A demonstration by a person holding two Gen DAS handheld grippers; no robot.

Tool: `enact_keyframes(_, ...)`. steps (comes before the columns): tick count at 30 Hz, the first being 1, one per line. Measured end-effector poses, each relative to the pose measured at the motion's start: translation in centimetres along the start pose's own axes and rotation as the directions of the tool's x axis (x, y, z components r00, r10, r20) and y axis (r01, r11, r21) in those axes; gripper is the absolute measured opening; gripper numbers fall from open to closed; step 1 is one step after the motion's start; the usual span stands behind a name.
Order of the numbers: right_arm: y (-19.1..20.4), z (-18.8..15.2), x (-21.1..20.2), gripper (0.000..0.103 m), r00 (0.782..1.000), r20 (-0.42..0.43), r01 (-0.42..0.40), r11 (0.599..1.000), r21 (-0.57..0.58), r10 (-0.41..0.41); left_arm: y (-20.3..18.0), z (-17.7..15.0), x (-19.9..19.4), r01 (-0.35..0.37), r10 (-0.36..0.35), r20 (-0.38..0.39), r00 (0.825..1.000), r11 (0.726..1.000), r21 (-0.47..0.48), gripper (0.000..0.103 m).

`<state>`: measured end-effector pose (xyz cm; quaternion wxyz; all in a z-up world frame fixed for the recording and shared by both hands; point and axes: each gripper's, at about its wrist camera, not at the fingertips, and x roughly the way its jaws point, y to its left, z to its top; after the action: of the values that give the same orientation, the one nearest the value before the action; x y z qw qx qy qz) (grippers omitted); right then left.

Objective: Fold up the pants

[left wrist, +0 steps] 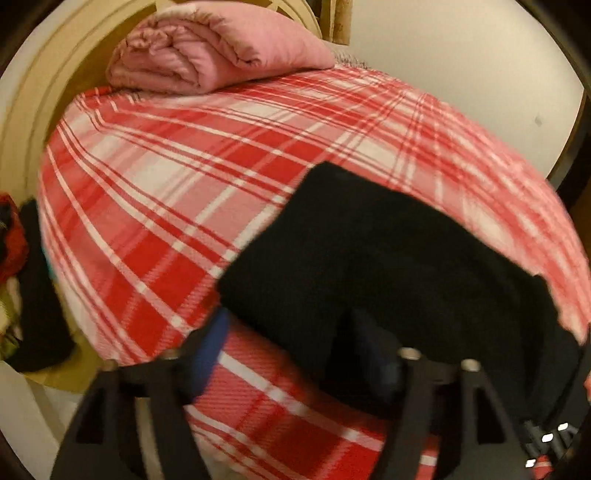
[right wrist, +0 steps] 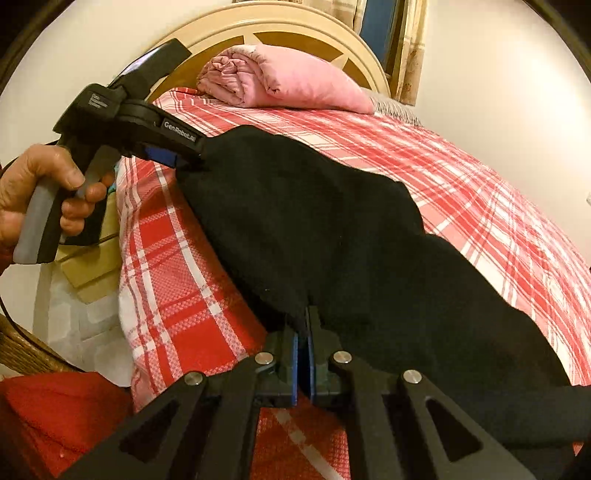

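With the pants lying on the bed, long axis running left gripper to right gripper, right is clamped shut on the near edge, left spread wide at the far end, fabric between but unpinched.

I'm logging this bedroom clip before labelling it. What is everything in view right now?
black pants: one, black, spread across the bedspread
bedspread: one, red and white plaid, covering the bed
folded quilt: one, pink, at the bed's head
headboard: one, cream, behind the quilt
red cloth: one, red, beside the bed
left gripper: one, black, blue pads, jaws open at pants edge
right gripper: one, black, blue pads, shut on pants edge
hand: one, holding left gripper's handle
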<state>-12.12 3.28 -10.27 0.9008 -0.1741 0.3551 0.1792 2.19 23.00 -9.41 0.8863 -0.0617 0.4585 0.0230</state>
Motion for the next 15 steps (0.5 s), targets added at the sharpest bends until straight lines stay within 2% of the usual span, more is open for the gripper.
enact_keyframes(2, -0.4, 0.0, -0.2, 0.008, 1.0, -0.009, -0.025, 1.0, 0.019, 0.025, 0.9, 0.2, -0.6, -0.048, 0.048, 0.003, 0.999, 0.999, 0.009, 0.079)
enact_keyframes(4, -1.7, -0.1, -0.9, 0.014, 0.995, -0.005, -0.101, 0.99, 0.097, 0.102, 2.4, 0.3, -1.8, -0.056, 0.056, 0.03, 0.998, 0.998, -0.021, 0.08)
enact_keyframes(5, -2.7, -0.4, -1.5, 0.022, 0.988, 0.011, -0.155, 0.974, 0.163, 0.156, 3.0, 0.3, -2.8, -0.058, 0.06, 0.061, 0.996, 0.998, -0.033, 0.081)
enact_keyframes(7, -4.6, -0.9, -3.0, 0.051, 0.969, 0.065, -0.248, 0.925, 0.287, 0.24, 3.1, 0.0, -4.6, -0.091, 0.095, 0.126, 0.988, 0.995, -0.035, 0.08)
enact_keyframes(9, -6.2, -1.0, -4.5, 0.057, 0.96, 0.117, -0.281, 0.889, 0.361, 0.256, 1.9, -0.1, -5.9, -0.124, 0.123, 0.202, 0.972, 0.992, -0.005, 0.08)
enact_keyframes(10, -7.2, -1.2, -5.5, 0.057, 0.962, 0.139, -0.271, 0.877, 0.396, 0.235, 0.8, 0.0, -6.2, -0.12, 0.111, 0.227, 0.968, 0.992, 0.03, 0.08)
enact_keyframes(12, -9.8, -2.1, -7.6, 0.057, 0.979, 0.158, -0.189, 0.858, 0.478, 0.127, -1.2, 0.3, -6.3, -0.083, 0.061, 0.251, 0.966, 0.993, 0.078, 0.081)
enact_keyframes(13, -11.7, -2.7, -8.8, 0.057, 0.985, 0.163, -0.142, 0.836, 0.529, 0.064, -1.8, 0.4, -6.0, -0.071, 0.046, 0.251, 0.967, 0.993, 0.093, 0.081)
enact_keyframes(15, -16.1, -4.5, -11.3, 0.057, 0.987, 0.147, -0.041, 0.766, 0.641, -0.07, -3.7, 0.9, -4.6, -0.061, 0.032, 0.233, 0.972, 0.991, 0.12, 0.081)
